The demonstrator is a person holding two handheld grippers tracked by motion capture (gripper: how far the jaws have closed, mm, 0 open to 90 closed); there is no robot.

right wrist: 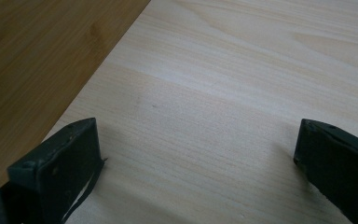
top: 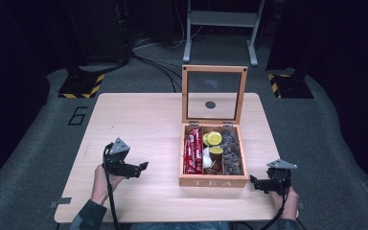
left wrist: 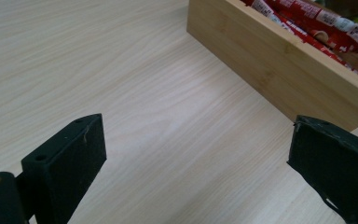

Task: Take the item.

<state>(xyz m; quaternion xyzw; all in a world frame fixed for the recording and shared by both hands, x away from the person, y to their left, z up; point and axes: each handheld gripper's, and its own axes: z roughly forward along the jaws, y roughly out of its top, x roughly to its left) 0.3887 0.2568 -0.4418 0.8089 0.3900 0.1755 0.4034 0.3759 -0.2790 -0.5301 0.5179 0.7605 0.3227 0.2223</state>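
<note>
A pale wooden table [top: 139, 124] is seen from above, standing on a grey floor with a dark background behind it. On the right half of the table sits a wooden tea box [top: 214, 181] with the word TEA on its front wall. Its glass-paned lid [top: 213, 95] stands open and upright at the back. The box has three compartments: the left one holds red packets [top: 192, 154], the middle one holds round yellow-topped capsules [top: 214, 139] along with a white one and a brown one, and the right one holds dark wrapped pieces [top: 232, 152] too small to identify. A person's two hands come in from the bottom edge, each holding a black two-jaw gripper. The left gripper [top: 143, 166] hovers to the left of the box, pointing toward it, apart from its side wall; in the left gripper view its jaws are spread wide over bare tabletop, gripping nothing, with the box wall and red packets ahead at the upper right. The right gripper [top: 252, 180] sits just beside the box's front right corner; in the right gripper view its jaws are likewise spread wide and empty, with the box's wooden side at the upper left.
</note>
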